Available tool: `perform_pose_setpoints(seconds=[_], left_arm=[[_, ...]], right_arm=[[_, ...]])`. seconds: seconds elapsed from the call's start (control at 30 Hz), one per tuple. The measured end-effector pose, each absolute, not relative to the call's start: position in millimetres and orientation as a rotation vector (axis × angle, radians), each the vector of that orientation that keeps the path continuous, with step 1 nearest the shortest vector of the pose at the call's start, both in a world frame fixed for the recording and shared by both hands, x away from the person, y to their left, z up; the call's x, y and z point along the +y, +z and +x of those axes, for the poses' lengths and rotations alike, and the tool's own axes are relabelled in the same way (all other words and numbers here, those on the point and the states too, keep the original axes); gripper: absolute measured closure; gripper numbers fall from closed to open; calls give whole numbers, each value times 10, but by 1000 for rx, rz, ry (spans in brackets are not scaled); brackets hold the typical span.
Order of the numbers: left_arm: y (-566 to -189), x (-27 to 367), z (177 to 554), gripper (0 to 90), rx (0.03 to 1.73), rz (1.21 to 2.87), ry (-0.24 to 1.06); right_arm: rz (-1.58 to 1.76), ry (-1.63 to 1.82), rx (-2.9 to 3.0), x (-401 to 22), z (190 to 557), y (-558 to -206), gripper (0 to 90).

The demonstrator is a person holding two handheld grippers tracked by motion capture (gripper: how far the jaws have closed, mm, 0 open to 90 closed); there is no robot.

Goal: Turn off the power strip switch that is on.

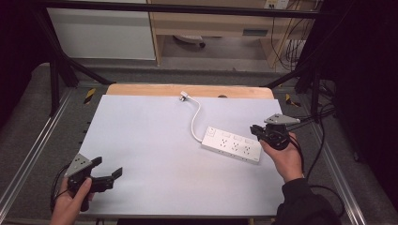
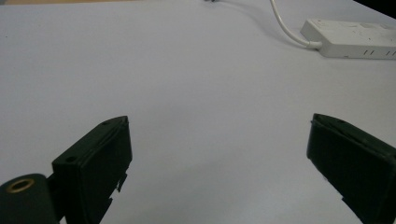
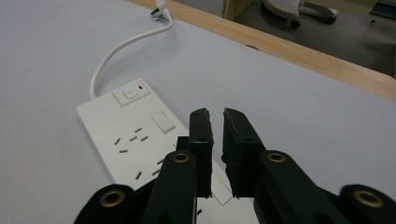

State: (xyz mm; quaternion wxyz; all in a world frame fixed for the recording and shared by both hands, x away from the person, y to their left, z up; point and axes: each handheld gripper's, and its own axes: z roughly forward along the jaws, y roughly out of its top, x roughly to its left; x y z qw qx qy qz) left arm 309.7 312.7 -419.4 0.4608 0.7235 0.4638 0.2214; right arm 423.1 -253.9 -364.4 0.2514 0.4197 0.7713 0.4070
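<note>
The right gripper hovers nearly closed and empty over the power strip, while the left gripper, at seven o'clock, is wide open.

No word, brand or number can be read anywhere. The power strip bears only small marks: its round switch carries a power symbol too blurred to make out, and a red dot sits just beside it. In the high view, yellow-and-black hazard stripes mark the frame at the table's left far corner, and another such patch marks the right far corner. A label on the shelf behind the table is too small to read.
</note>
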Motion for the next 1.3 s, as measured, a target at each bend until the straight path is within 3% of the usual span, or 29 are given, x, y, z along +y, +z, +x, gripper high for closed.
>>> perform_pose_setpoints(seconds=[0.3,1.3], left_arm=[[-4196,3124,3098,67,1141,1779,544],[-4195,3125,3096,67,1136,1781,551]], right_arm=[[1135,1115,2056,-2519,4291,-3606,900],[1113,1091,2081,-2338,4520,-3603,900]])
